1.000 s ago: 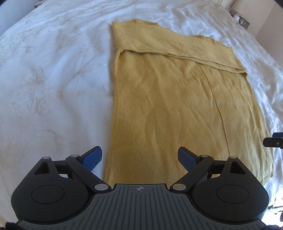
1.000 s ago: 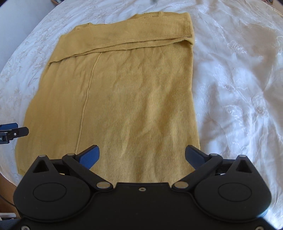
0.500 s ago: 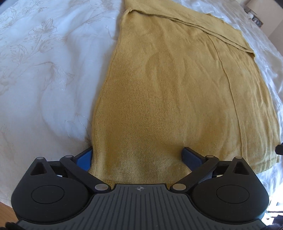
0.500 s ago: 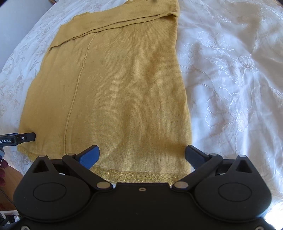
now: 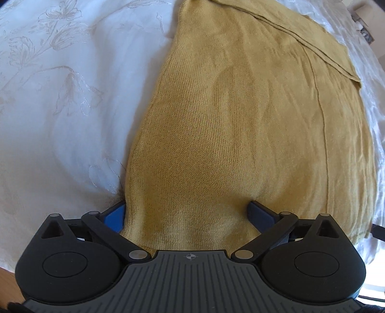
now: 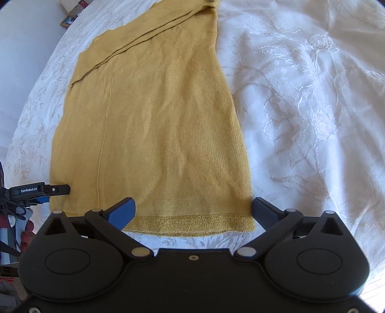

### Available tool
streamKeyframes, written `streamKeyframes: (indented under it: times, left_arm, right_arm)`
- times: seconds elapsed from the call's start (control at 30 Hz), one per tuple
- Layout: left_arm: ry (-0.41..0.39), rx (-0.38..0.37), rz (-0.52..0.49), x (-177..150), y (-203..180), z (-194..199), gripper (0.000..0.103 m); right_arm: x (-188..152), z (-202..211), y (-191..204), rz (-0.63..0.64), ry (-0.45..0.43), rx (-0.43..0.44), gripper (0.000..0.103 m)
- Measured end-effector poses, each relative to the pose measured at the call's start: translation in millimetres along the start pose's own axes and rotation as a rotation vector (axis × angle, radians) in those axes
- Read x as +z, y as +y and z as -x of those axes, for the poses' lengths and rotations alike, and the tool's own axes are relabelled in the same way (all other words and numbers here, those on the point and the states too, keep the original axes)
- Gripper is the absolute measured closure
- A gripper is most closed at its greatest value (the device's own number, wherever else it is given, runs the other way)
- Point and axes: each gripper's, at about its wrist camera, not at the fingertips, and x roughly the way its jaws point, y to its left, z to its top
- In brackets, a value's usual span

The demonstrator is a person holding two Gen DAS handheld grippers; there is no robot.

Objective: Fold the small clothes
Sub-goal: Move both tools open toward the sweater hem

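Note:
A mustard-yellow knit garment (image 5: 240, 125) lies flat on a white bed, its sleeves folded across the far end. My left gripper (image 5: 187, 214) is open with its jaws wide, low at the garment's near left corner; the fabric lies between the blue fingertips (image 5: 115, 215). My right gripper (image 6: 192, 209) is open at the near right corner, jaws straddling the glittery hem (image 6: 192, 222) of the garment (image 6: 154, 125). The left gripper also shows at the left edge of the right wrist view (image 6: 57, 189).
The white bedspread (image 5: 60, 108) with embroidered flowers surrounds the garment, also in the right wrist view (image 6: 312, 120). The bed's near edge lies just under both grippers. Small framed items (image 6: 69, 19) stand beyond the far edge.
Both grippers have moved forward and down to the garment's near hem. The left one's jaws now straddle the corner fabric. Both stayed open.

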Motion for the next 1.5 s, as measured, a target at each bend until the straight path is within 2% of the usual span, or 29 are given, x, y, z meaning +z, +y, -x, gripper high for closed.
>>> streamKeyframes:
  times: [0.17, 0.47, 0.77, 1.0, 1.07, 1.2, 1.37, 1.5]
  left_arm:
    - [0.044, -0.004, 0.041, 12.3, 2.7, -6.3, 0.000]
    - [0.092, 0.099, 0.038, 28.5, -17.7, -21.3, 0.000]
    - [0.007, 0.124, 0.027, 4.7, -34.8, -25.3, 0.000]
    - [-0.103, 0.130, 0.008, -19.3, -39.1, -24.6, 0.000]
    - [-0.117, 0.118, 0.009, -25.0, -38.4, -23.6, 0.000]
    - [-0.091, 0.064, 0.022, -22.4, -28.0, -22.0, 0.000]
    - [-0.071, -0.051, 0.068, -16.3, -5.5, -17.8, 0.001]
    - [-0.084, -0.154, 0.169, -10.6, 14.0, -5.5, 0.001]
  right_arm:
    - [0.6, 1.0, -13.6, -0.066, 0.022, 0.039, 0.000]
    - [6.3, -1.7, -29.5, -0.110, 0.045, 0.065, 0.000]
    - [11.1, -16.5, -44.0, -0.155, 0.081, 0.091, 0.000]
    - [8.7, -18.4, -51.4, -0.195, 0.084, 0.101, 0.000]
    - [7.9, -17.8, -55.1, -0.204, 0.083, 0.115, 0.000]
    - [6.5, -15.2, -65.3, -0.244, 0.079, 0.145, 0.000]
    - [3.8, -13.3, -65.9, -0.245, 0.065, 0.135, 0.000]
    - [-0.9, -12.0, -58.4, -0.216, 0.034, 0.107, 0.000]
